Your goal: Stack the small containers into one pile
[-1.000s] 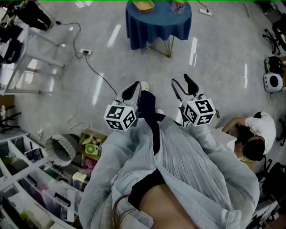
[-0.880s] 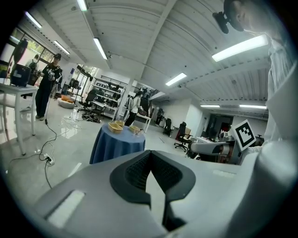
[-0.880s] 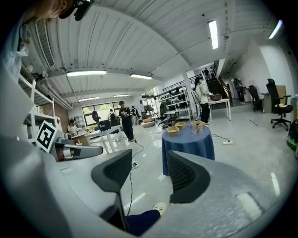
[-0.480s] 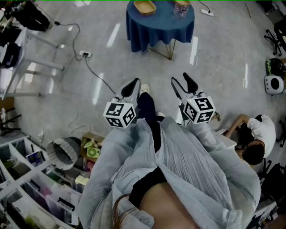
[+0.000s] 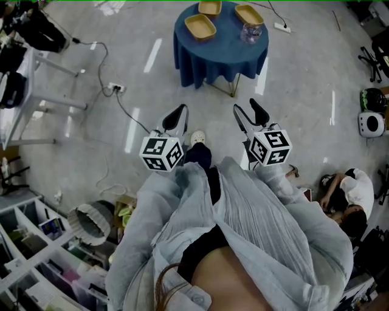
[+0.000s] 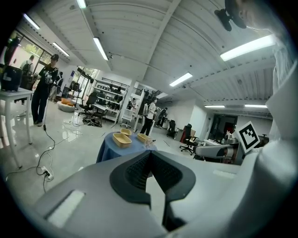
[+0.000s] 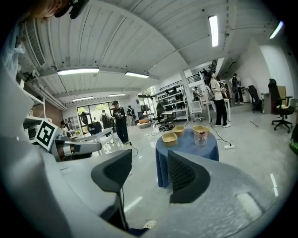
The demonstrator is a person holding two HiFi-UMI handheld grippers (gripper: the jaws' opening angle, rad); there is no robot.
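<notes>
Three shallow yellow containers [image 5: 200,27] [image 5: 210,7] [image 5: 249,14] lie apart on a round table with a blue cloth [image 5: 206,58], far ahead of me on the floor. A clear glass jar [image 5: 250,34] stands beside them. Both grippers are held in the air in front of my body, well short of the table. My left gripper [image 5: 180,112] has its jaws closed together and empty; in its own view the pads [image 6: 139,169] meet below the containers [image 6: 122,139]. My right gripper [image 5: 245,108] stands open with nothing in it, and the table [image 7: 186,153] shows between its jaws.
A cable and power strip [image 5: 117,88] cross the floor on the left. White shelving [image 5: 36,243] and a round basket [image 5: 91,222] sit at lower left. A person [image 5: 346,194] sits low at right. Other people stand by racks in the distance [image 7: 118,121].
The table has come further into the head view, all three containers now showing, as I step toward it. Both grippers keep their pose and jaw state.
</notes>
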